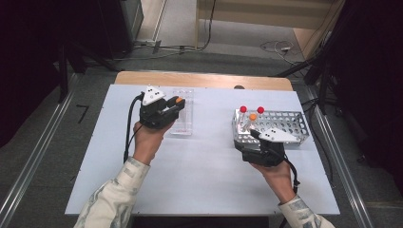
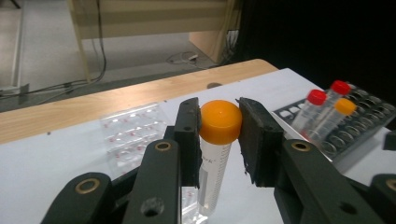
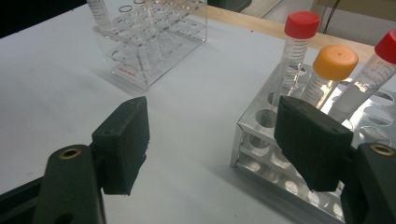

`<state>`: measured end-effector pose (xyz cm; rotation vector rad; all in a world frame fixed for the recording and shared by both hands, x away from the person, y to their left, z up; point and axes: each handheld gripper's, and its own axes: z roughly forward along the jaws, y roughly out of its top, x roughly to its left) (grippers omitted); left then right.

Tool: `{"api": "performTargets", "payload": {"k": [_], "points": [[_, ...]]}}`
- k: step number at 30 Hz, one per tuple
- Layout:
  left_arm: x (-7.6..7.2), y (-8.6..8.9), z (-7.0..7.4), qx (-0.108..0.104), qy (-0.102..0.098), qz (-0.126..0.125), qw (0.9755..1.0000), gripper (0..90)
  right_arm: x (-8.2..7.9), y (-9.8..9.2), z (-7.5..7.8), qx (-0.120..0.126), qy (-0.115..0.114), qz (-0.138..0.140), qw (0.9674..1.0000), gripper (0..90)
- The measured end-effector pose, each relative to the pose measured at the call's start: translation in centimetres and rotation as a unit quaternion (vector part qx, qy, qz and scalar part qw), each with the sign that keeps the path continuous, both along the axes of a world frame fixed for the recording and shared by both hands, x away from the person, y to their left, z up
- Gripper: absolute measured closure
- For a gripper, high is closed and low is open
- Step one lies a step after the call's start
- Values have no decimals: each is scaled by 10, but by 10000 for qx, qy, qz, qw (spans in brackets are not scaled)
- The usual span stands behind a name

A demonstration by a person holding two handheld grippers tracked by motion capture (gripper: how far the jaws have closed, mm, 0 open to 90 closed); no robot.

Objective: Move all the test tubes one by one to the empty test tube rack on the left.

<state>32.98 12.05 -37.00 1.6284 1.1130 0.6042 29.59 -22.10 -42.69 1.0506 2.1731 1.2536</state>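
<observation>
My left gripper (image 2: 219,140) above the white desk (image 1: 199,161), jaws clamped on an orange-capped tube (image 2: 215,154), clear body with printed markings, held upright over the clear plastic rack (image 1: 183,114), my right gripper (image 3: 210,144), jaws spread wide and holding nothing, at the metal rack (image 3: 261,140).

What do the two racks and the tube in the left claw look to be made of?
Clear rack: see-through, glossy, probably acrylic; the table shows through its walls. Metal rack: silvery perforated sheet, bright reflections, likely steel or aluminium. Tube in the left claw: clear with printed marks, probably plastic; its orange cap looks smooth, matte plastic.
</observation>
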Motion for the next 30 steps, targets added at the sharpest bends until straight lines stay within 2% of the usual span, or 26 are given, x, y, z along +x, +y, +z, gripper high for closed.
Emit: {"api": "performTargets", "payload": {"k": [3, 9, 13, 15, 18, 23, 30], "points": [[9, 4, -1, -48, -7, 88, 9999, 698, 1, 0, 0, 9, -4, -16, 10000, 249], [25, 5, -4, -9, 29, 256, 9997, 698, 1, -1, -1, 7, 15, -64, 10000, 249], [34, 3, -11, 46, 59, 318, 9995, 698, 1, -1, -1, 19, 11, -72, 10000, 250], [36, 1, -14, 134, 28, 355, 9993, 698, 1, -1, -1, 18, 6, -74, 10000, 251], [38, -1, -16, 136, 19, 345, 9993, 698, 1, -2, -1, 26, -4, -71, 10000, 251], [41, -6, -22, 258, 88, 336, 9991, 698, 1, -2, -1, 33, -5, -75, 10000, 252], [43, -14, -39, 547, 165, 349, 9978, 696, 1, -2, 0, 32, -8, -78, 10000, 253]]}}
